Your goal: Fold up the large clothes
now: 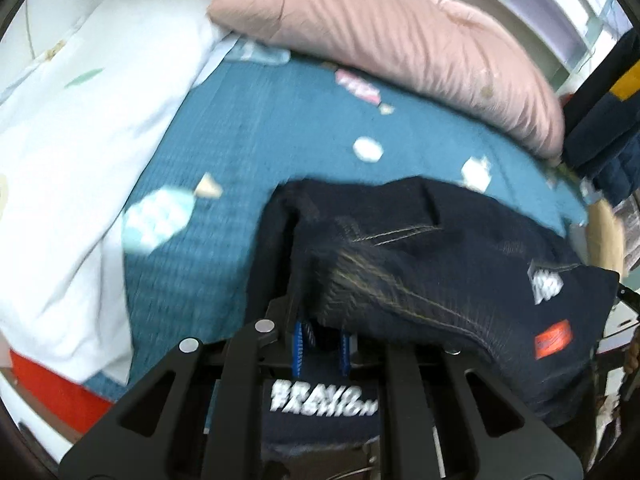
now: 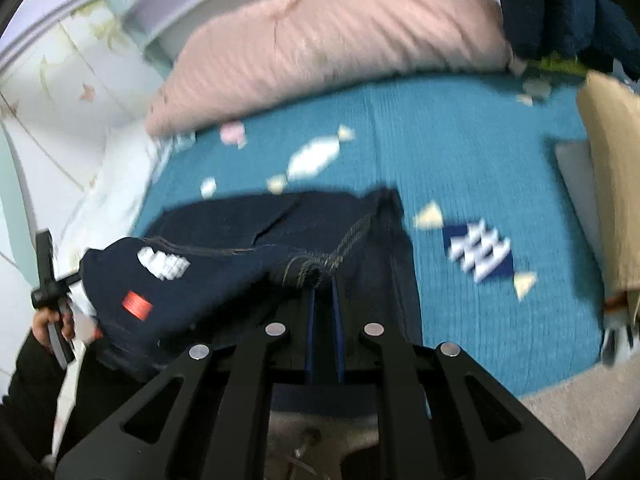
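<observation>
A dark navy denim garment [image 1: 420, 248] with pale stitching, white lettering and an orange patch [image 1: 554, 339] hangs bunched above the teal bed cover [image 1: 256, 128]. My left gripper [image 1: 322, 320] is shut on one edge of the fabric, which drapes over its fingers. My right gripper [image 2: 323, 280] is shut on a stitched seam of the same garment [image 2: 248, 240]. The garment's far end lies on the bed. The left gripper and the hand holding it show at the far left of the right wrist view [image 2: 50, 292].
A long pink pillow [image 1: 400, 44] lies across the back of the bed, also in the right wrist view [image 2: 320, 40]. A white quilt [image 1: 80, 140] is heaped at the left. Dark blue clothing [image 1: 608, 120] hangs at the right. A tan item [image 2: 612, 184] lies at the bed's right edge.
</observation>
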The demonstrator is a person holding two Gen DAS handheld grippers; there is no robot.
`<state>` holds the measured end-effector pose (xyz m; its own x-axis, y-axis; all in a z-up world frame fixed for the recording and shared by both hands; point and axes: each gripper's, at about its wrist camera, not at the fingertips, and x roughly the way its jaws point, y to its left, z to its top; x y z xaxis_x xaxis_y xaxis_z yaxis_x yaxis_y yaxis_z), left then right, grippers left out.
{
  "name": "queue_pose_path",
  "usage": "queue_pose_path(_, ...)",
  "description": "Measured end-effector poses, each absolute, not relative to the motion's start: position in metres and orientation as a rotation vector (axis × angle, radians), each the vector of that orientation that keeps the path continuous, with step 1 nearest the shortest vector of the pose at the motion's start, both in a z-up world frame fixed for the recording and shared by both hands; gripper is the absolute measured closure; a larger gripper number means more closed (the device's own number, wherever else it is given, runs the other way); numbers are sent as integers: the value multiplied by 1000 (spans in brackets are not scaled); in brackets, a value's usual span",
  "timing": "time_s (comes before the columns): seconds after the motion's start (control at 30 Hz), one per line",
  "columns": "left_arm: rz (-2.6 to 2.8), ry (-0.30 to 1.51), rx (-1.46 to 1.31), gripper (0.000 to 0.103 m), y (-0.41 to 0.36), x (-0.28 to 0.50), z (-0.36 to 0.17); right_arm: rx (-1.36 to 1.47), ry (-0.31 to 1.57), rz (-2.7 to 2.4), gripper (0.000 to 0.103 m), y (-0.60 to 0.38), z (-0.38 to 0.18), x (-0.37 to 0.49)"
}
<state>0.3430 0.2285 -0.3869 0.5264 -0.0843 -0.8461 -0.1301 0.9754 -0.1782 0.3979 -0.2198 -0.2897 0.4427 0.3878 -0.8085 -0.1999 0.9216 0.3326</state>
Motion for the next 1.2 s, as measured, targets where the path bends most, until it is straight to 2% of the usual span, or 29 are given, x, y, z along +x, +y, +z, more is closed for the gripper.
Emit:
queue_pose_path(0.07, 31, 1053, -210, 90, 224, 334, -401, 151, 1106, 350, 96, -214, -308, 386)
queue_pose_path(0.1, 34, 1070, -196, 90, 221, 329, -411, 140, 1123, 337, 101, -213, -316, 382)
queue_pose_path(0.13, 45, 1083, -187, 91, 219, 325, -419, 146, 1144, 332, 103, -214, -324, 377)
queue_pose_path(0.3, 92, 1104, -233, 91, 224, 308, -437, 157, 1181, 275, 103, -229, -346, 362)
queue_pose_path(0.6, 162, 1046, -187, 84, 236, 280, -391, 231, 1134, 284, 99, -240, -321, 355)
queue_pose_path(0.77, 127, 905, -221, 75, 213, 282, -352, 314, 1159, 308, 98, -226, -332, 375)
queue_pose_path(0.8, 108, 880, -231, 71, 206, 284, -347, 333, 1164, 320, 98, -222, -335, 379)
queue_pose_path(0.83, 69, 867, -245, 61, 196, 288, -344, 347, 1174, 331, 98, -216, -340, 384)
queue_pose_path(0.87, 42, 872, -250, 55, 191, 295, -346, 357, 1184, 337, 98, -212, -344, 387)
queue_pose_path(1.03, -38, 1039, -192, 55, 145, 332, -395, 320, 1278, 246, 99, -200, -383, 401)
queue_pose_path(1.13, 47, 1223, -217, 60, 151, 342, -454, 333, 1372, 186, 103, -208, -416, 396)
queue_pose_path(1.2, 48, 1231, -262, 61, 159, 333, -469, 393, 1375, 183, 103, -218, -415, 394)
